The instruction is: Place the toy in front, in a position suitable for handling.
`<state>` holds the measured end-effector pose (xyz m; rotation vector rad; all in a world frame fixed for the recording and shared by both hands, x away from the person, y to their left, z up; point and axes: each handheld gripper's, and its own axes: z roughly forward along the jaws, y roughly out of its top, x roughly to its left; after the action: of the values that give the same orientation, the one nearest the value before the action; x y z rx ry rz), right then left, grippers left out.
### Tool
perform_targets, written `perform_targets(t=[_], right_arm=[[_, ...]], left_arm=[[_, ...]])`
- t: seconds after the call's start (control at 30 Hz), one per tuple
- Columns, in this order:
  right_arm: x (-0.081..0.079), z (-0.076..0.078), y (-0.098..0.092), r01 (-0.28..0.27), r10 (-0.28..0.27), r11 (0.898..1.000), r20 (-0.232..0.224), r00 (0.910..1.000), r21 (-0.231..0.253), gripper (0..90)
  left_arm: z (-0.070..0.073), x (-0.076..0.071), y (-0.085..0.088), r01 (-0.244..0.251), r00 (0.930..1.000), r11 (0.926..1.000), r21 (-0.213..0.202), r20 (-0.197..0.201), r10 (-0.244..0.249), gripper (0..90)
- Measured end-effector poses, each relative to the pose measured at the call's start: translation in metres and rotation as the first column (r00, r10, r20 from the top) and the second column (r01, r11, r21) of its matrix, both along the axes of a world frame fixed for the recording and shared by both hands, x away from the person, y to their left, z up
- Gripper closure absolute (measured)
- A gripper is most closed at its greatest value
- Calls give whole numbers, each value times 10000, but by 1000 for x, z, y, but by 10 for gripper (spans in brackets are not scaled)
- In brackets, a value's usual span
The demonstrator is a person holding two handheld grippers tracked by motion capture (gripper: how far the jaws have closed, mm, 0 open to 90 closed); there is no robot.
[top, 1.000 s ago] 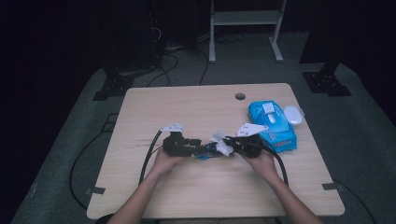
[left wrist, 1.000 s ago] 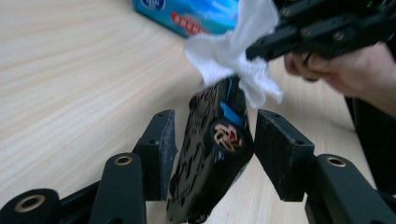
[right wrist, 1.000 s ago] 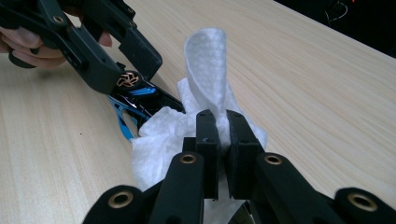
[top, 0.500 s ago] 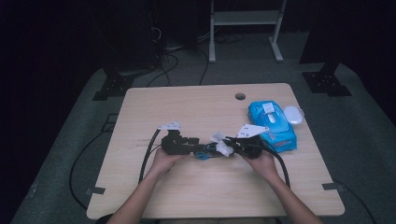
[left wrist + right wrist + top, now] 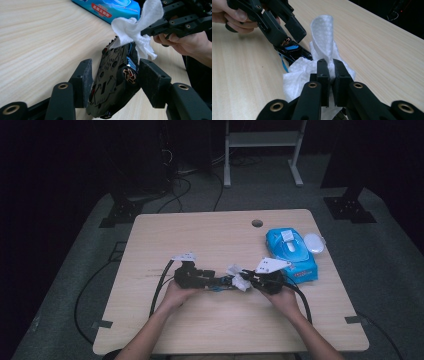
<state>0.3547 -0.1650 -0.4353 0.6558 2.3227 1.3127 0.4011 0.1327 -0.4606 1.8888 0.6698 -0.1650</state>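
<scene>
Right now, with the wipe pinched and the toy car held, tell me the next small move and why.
Probably drag the white wipe a little along the toy car. The right hand-held gripper is shut on the wipe, which already lies against the car's far end, while the left hand-held gripper holds the car off the table, underside showing. Its jaws have just been opening slightly, so firm up that grip first.

The left gripper (image 5: 113, 82) has a dark toy car with gold-spoked wheels (image 5: 112, 82) between its black jaws, underside up; the jaws have just been opening. Just beyond, the right gripper (image 5: 150, 31) presses a crumpled white wipe (image 5: 136, 27) against the car's far end. A blue wipes pack (image 5: 112, 8) lies farther off on the pale wooden table (image 5: 42, 42).
</scene>
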Motion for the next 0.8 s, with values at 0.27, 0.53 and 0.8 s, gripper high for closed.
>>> perform_targets(t=[0.27,0.53,0.8], right_arm=[[-12,1,-2,-98,98,9999,-107,9999,-67,844],[-20,-20,1,-244,160,9921,-694,9975,-1228,842],[-7,1,0,18,-27,9998,-509,9987,-174,839]], left_arm=[[0,-7,-4,408,9987,9985,375,299,-419,421],[-2,-14,-12,318,9913,9861,1630,1207,-519,424],[-5,-17,-18,244,9818,9727,2307,1777,-668,380]])
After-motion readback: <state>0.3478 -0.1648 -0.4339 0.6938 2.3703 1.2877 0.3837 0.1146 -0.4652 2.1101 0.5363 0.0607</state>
